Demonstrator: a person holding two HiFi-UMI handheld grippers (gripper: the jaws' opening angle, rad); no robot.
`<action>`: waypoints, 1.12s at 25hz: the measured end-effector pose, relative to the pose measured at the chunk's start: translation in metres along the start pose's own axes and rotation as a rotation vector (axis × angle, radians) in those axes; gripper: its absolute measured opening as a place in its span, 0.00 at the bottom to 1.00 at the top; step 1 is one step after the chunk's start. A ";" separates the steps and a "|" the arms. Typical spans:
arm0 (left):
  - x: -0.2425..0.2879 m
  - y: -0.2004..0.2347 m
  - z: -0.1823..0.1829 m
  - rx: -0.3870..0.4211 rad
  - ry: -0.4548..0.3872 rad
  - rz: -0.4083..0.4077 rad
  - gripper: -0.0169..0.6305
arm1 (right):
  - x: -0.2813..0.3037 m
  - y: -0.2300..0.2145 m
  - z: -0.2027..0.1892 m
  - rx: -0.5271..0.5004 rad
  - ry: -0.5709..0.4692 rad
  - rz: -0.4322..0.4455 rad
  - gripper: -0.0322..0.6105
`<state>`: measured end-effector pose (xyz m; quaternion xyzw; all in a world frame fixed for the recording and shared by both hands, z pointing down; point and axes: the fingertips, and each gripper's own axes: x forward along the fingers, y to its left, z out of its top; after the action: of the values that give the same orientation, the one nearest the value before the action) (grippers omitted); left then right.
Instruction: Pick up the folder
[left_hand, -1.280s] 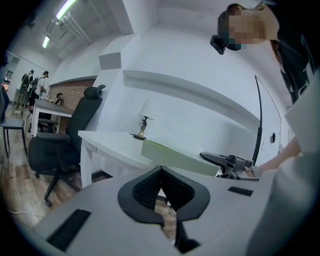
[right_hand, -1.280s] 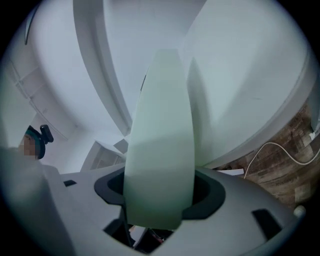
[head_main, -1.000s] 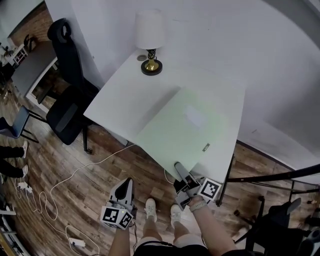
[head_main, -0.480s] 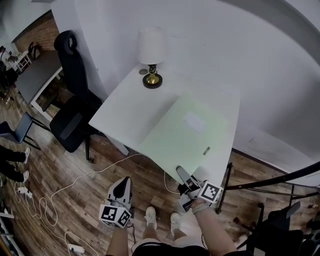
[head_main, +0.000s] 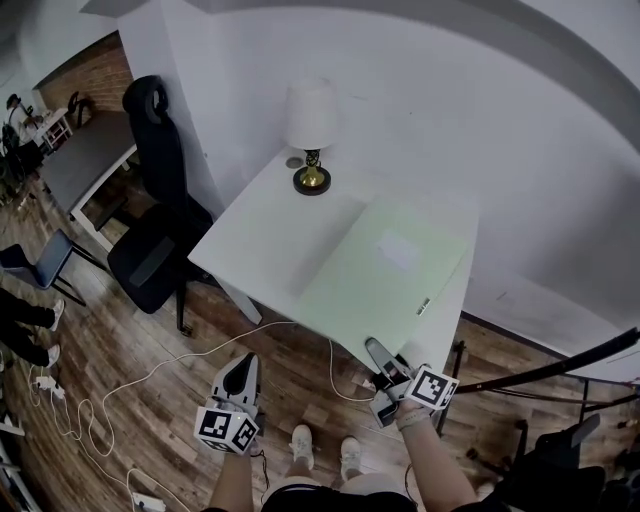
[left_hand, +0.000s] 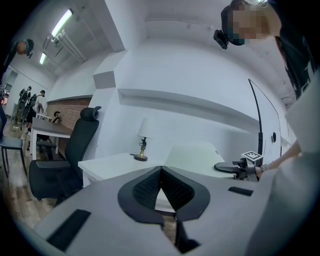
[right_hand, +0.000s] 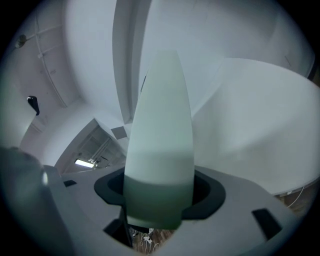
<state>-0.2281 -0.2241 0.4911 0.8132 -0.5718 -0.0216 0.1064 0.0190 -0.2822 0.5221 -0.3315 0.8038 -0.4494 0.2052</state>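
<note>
Where the head view looks down, the flat pale green folder (head_main: 385, 270) sits mid-frame over the white surface (head_main: 270, 225), its near corner at the right gripper (head_main: 378, 352). The left gripper (head_main: 243, 372) hangs lower left. In the left gripper view, its jaws are pressed together, empty. In the right gripper view, the jaws clamp the folder's edge.

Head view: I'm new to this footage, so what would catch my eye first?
The pale green folder, gripped at its near corner by the right gripper and reaching over the white table. A white-shaded lamp stands at the table's far edge; the left gripper hangs shut and empty over the wooden floor.
</note>
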 end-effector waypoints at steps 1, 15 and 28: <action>-0.001 0.001 0.002 0.002 -0.003 0.002 0.05 | 0.000 0.001 0.001 -0.004 0.004 -0.002 0.50; -0.007 0.003 0.023 0.018 -0.039 0.035 0.05 | -0.026 -0.013 0.019 -0.146 -0.001 -0.199 0.50; -0.017 0.008 0.030 0.017 -0.049 0.065 0.05 | -0.033 0.004 0.035 -0.381 0.015 -0.251 0.50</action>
<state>-0.2462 -0.2155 0.4616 0.7942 -0.6006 -0.0331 0.0860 0.0626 -0.2782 0.5017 -0.4581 0.8283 -0.3138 0.0753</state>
